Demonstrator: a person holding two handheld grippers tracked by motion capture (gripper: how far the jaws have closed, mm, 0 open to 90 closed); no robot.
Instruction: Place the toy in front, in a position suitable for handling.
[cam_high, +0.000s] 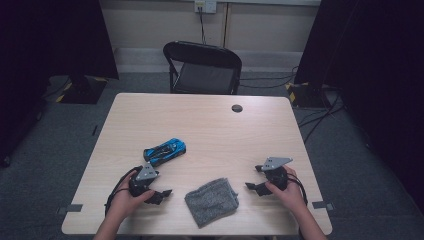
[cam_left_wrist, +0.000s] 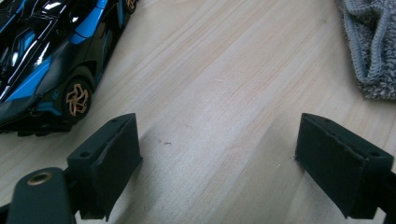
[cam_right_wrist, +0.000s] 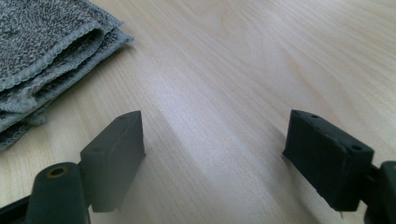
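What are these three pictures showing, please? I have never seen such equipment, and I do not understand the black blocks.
A person sits at a wooden table and holds one hand-operated tool in each hand: the left tool and the right tool. The wide picture comes from a camera above. The other two come from cameras riding on each tool; the black blocks are its two jaws, standing open with nothing between them. On the table lie a blue toy car and a folded grey cloth. Nothing is held.
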